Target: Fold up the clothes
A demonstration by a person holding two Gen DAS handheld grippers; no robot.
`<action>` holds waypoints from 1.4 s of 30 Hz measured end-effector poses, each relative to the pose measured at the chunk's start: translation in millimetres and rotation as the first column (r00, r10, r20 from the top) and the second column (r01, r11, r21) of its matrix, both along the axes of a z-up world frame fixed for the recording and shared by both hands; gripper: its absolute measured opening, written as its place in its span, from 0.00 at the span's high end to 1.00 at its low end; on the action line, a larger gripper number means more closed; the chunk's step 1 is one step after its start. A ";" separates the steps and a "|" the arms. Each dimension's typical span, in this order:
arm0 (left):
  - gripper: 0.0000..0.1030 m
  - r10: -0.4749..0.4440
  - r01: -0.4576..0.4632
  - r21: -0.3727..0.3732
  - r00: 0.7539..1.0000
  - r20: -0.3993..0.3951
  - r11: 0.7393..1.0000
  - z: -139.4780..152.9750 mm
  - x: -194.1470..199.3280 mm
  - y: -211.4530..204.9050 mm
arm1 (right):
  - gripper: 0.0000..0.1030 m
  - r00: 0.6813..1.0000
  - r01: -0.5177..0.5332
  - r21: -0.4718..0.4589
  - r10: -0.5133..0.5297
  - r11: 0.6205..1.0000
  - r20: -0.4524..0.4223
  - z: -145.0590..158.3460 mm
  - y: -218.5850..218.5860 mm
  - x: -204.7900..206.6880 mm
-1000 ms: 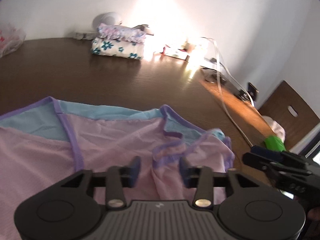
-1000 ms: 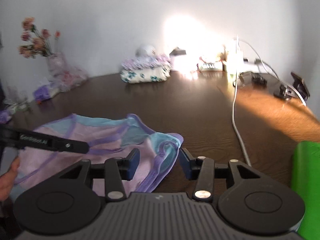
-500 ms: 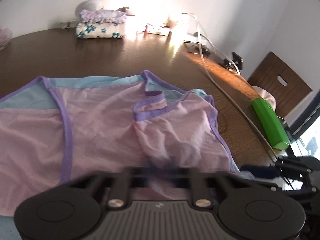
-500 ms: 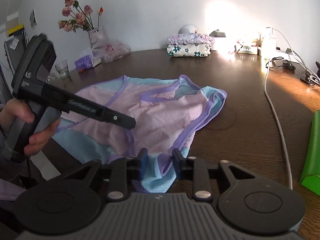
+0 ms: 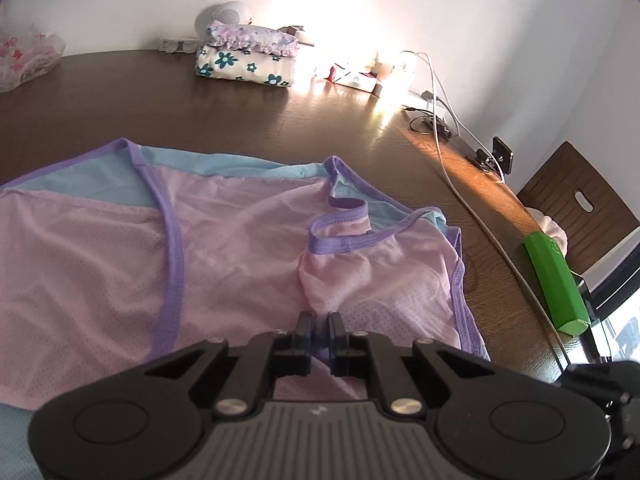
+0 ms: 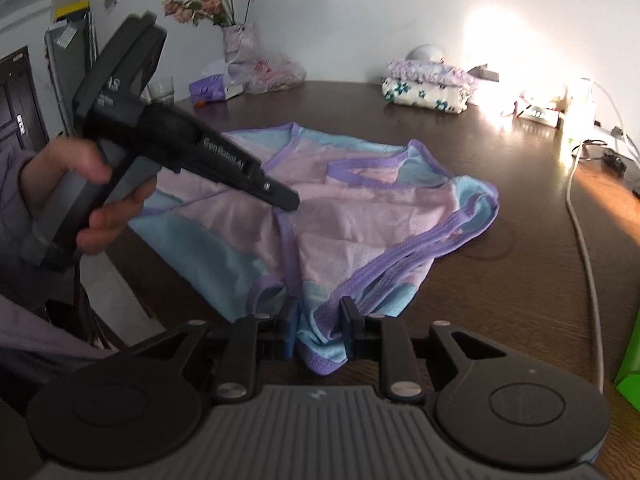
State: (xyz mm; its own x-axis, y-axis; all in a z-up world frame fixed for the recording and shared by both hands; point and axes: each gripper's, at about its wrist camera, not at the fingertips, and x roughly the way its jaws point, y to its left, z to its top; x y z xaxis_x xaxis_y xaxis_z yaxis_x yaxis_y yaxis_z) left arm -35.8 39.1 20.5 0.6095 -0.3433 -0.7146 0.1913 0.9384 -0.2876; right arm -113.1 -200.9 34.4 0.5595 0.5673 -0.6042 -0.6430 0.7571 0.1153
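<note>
While the garment (image 5: 240, 264) lies spread on the dark wooden table (image 5: 120, 100), both grippers grip its near edge. Left gripper (image 5: 319, 326): jaws have closed almost together, pinching a fold of the pink mesh panel near the purple-trimmed edge. Right gripper (image 6: 319, 322): jaws have narrowed and now clamp a bunched corner of blue fabric with purple trim, at the table's near edge. In the right wrist view the left gripper (image 6: 294, 200) appears from the side, held in a hand (image 6: 92, 196), with its tip down on the pink panel. The garment is pink mesh with light blue sections and purple binding; one purple strap (image 5: 340, 236) loops up from the pink layer, and the far right corner (image 6: 476, 204) is doubled over. At the table's far side, well apart from the garment, sits a stack of folded clothes (image 5: 248, 60), a frilled purple piece on top of a white one with blue flowers. A white cable (image 6: 584, 248) runs along the table to the right of the garment, and a green block (image 5: 556, 280) lies at the right edge. A vase of flowers (image 6: 236, 36) stands at the far left by the wall.
</note>
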 end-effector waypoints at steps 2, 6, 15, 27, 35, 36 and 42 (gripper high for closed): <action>0.90 -0.021 0.021 0.009 1.000 0.011 1.000 0.3 -1.9 -2.8 | 0.79 0.997 0.075 0.050 -0.074 0.996 -0.025 4.3 -11.6 10.4; 0.87 -0.058 0.057 0.023 0.998 0.022 0.998 -0.9 -4.9 -9.8 | 0.80 0.981 0.185 0.071 -0.180 0.980 -0.077 3.6 -21.6 30.1; 0.86 -0.051 0.050 0.029 0.998 0.028 0.998 -3.5 -5.0 -5.8 | 0.79 0.981 0.076 0.091 -0.058 0.993 -0.183 5.4 -16.5 35.5; 0.86 -0.064 0.063 0.035 0.997 0.046 0.997 -4.9 -4.2 -6.6 | 0.84 0.969 0.183 0.133 -0.157 0.974 -0.189 16.2 -36.4 43.9; 0.85 -0.076 0.074 0.047 0.995 0.058 0.996 -5.0 -5.3 -7.8 | 0.79 0.969 0.181 0.011 -0.176 0.983 -0.174 -0.2 -3.2 43.6; 0.85 -0.079 0.076 0.048 0.995 0.060 0.996 -5.2 -5.5 -7.9 | 0.79 0.968 0.186 0.012 -0.181 0.983 -0.174 -1.1 -1.7 43.7; 0.85 -0.084 0.081 0.041 0.995 0.063 0.996 -5.3 -5.4 -6.8 | 0.99 0.972 0.208 -0.032 -0.210 0.978 -0.105 -4.8 6.1 41.3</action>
